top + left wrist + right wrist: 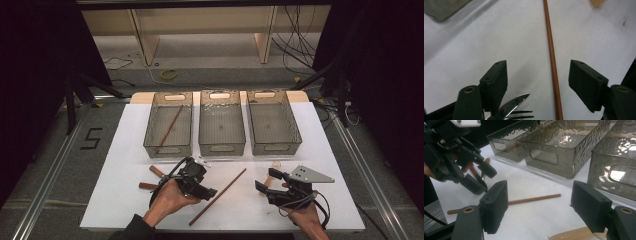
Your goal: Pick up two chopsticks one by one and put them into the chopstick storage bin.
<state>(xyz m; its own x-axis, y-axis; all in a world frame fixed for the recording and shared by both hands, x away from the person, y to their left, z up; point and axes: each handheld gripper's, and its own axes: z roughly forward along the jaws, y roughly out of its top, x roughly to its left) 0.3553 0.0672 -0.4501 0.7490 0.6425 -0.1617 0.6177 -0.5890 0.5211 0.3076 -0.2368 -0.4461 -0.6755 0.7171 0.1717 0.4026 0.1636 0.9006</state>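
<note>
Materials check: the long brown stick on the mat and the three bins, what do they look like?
Brown stick: probably wood or bamboo with a smooth reddish-brown coat; thin, straight, evenly coloured, faint sheen in the left gripper view. Three bins: most likely translucent smoky-grey plastic, glossy, with a dimpled hammered texture and moulded handle cut-outs in the right gripper view.

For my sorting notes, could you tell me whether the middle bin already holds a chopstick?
No, the middle bin is bare inside.

A large black numeral "5" (91, 138) is marked on the grey floor left of the table; small pale lettering, apparently "LUSN", runs along a light wooden handle (574, 235) lying on the white tabletop in the right gripper view.
</note>
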